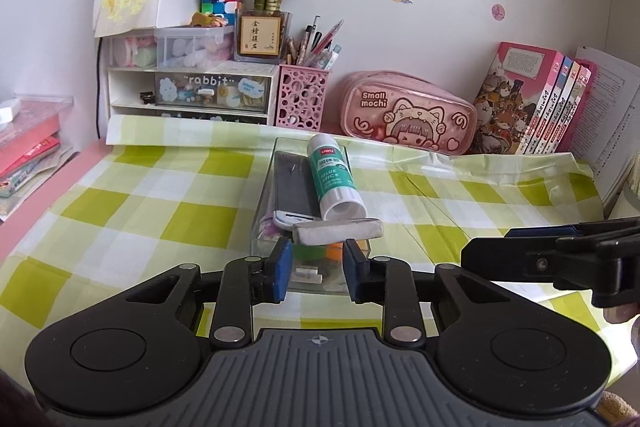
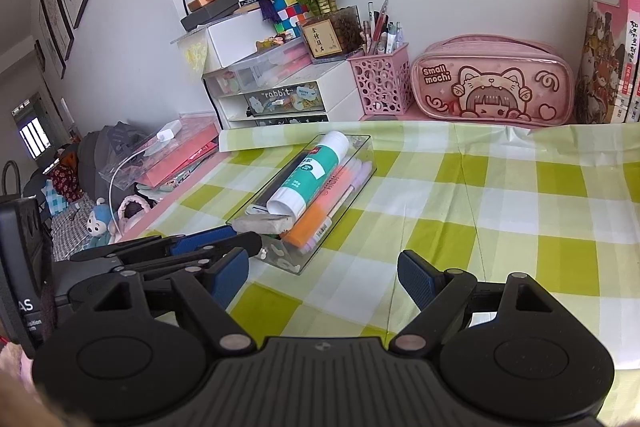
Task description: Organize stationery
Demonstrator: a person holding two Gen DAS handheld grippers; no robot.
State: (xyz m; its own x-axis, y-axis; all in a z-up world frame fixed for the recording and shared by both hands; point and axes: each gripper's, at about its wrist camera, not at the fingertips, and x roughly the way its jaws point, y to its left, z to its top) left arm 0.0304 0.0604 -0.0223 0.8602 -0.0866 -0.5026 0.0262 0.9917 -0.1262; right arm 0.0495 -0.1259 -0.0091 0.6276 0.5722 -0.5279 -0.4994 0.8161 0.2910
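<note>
Left gripper point(image 1: 316, 267) clenched, nothing visibly pinched; right gripper point(image 2: 324, 279) released, empty. Eraser point(image 1: 336, 231) perches on tray point(image 1: 260, 211) rim at your 12 o'clock. Nudge it and it likely slides off.

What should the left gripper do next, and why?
Probably ease the left gripper back from the clear box. The eraser already rests on the pile at the box's near end, and nothing seems clamped between the gripper's pads, so it looks finished there.
</note>
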